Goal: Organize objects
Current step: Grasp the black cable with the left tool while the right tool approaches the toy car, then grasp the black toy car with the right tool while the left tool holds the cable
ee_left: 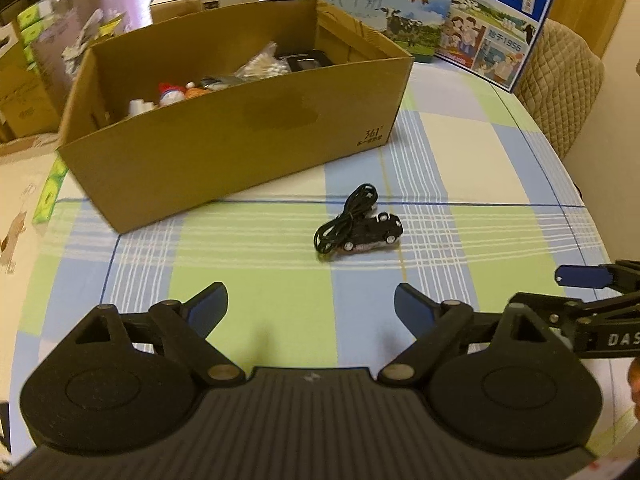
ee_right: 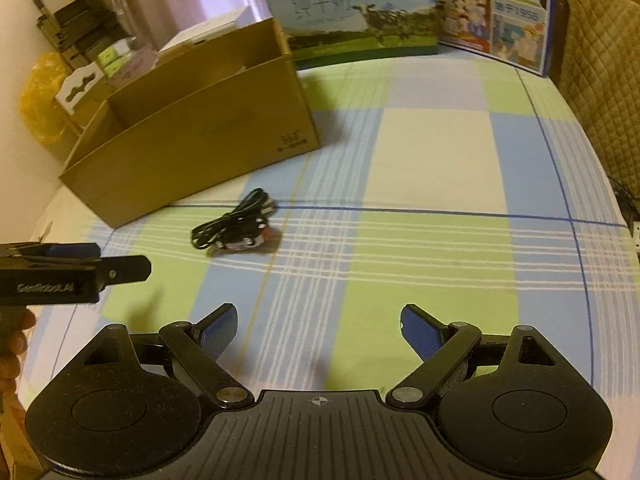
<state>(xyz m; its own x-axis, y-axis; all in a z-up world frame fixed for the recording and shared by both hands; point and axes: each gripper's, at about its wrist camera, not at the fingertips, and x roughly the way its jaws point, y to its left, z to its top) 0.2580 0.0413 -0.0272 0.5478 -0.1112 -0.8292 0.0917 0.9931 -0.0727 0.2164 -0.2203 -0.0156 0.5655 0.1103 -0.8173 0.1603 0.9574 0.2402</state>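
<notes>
Both the left gripper (ee_left: 311,308) and the right gripper (ee_right: 319,330) are matte black, with ribbed central housings, round side discs, silver pivot screws, triangular cut-outs and blue-padded fingers (ee_right: 219,330), white lettering marks their side bodies, and bare skin shows at the frame edges.

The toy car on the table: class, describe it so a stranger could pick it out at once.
Start at the open cardboard box on the checked tablecloth. On the cloth in front of it, toward its right end, lies a small black toy car with pale wheels. A bundled black cable touches its left side; the car is the solid, wheeled one.
</notes>
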